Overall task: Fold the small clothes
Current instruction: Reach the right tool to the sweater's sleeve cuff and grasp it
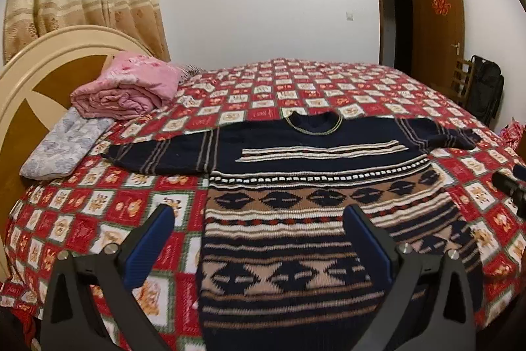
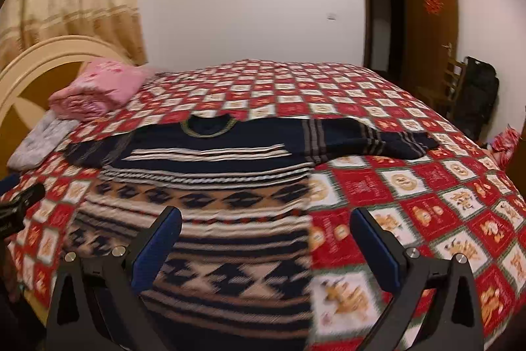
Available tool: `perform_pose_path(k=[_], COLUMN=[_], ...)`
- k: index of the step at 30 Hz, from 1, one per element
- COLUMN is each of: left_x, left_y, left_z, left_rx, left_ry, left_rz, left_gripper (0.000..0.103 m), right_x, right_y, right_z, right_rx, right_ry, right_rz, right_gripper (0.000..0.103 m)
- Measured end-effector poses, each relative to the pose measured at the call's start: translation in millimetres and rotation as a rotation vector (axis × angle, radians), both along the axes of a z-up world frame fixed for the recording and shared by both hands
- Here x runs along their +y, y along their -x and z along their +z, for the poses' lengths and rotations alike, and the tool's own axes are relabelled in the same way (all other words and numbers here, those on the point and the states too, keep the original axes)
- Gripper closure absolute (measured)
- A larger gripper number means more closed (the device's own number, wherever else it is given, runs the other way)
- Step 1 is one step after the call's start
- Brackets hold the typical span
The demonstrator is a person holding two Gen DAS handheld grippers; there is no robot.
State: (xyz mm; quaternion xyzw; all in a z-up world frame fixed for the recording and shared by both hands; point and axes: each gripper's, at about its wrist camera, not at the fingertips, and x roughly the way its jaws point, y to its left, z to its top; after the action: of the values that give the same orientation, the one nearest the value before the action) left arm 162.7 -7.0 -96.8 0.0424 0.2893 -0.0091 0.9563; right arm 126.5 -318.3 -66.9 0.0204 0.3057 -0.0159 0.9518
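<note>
A dark navy patterned sweater [image 1: 296,186] lies flat on the bed, neck away from me, both sleeves spread out sideways. It also shows in the right wrist view [image 2: 210,186]. My left gripper [image 1: 259,213] is open and empty, hovering over the sweater's lower left edge. My right gripper [image 2: 266,216] is open and empty over the sweater's lower right edge. The right gripper's tip [image 1: 509,186] shows at the right of the left wrist view; the left gripper's tip [image 2: 19,203] shows at the left of the right wrist view.
The bed carries a red and white checked cover [image 1: 98,213]. A folded pink quilt [image 1: 128,87] and a grey pillow [image 1: 62,147] lie by the headboard [image 1: 33,71]. An open brown door [image 1: 437,22], a chair and a black bag [image 1: 486,94] stand at the far right.
</note>
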Motion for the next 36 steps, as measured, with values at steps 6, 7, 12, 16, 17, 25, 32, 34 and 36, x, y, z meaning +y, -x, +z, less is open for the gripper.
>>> perform_pose_path(k=[6, 7, 12, 16, 17, 25, 32, 34, 36], left_x=[-14, -17, -27, -40, -43, -66, -73, -77, -79], left_y=[-39, -46, -79, -109, -116, -162, -188, -196, -201], left_z=[-10, -11, -14, -20, -23, -51, -65, -69, -72], left_rx=[0.031, 0.035, 0.034, 0.030, 0.033, 0.103, 0.129, 0.136, 0.142], left_ry=[-0.035, -0.045, -0.077, -0.087, -0.091, -0.117, -0.128, -0.130, -0.133], left_rz=[-0.009, -0.012, -0.022, -0.039, -0.042, -0.060, -0.041, -0.038, -0.036], left_gripper=[0.000, 0.000, 0.000, 0.000, 0.000, 0.000, 0.000, 0.000, 0.000], right_x=[-46, -57, -125, -190, -202, -317, -387, -397, -405], right_y=[-47, -55, -93, -129, -134, -186, -225, -234, -246], right_z=[-7, -7, -5, -12, -14, -53, -90, -95, -102], right_rx=[0.039, 0.043, 0.057, 0.092, 0.100, 0.176, 0.235, 0.239, 0.248], right_ry=[-0.011, -0.014, -0.044, -0.096, -0.103, -0.163, -0.236, -0.238, -0.253], right_rz=[-0.066, -0.083, -0.199, -0.303, -0.323, -0.507, -0.589, -0.602, -0.593], right_gripper=[0.002, 0.003, 0.013, 0.025, 0.029, 0.042, 0.056, 0.056, 0.056])
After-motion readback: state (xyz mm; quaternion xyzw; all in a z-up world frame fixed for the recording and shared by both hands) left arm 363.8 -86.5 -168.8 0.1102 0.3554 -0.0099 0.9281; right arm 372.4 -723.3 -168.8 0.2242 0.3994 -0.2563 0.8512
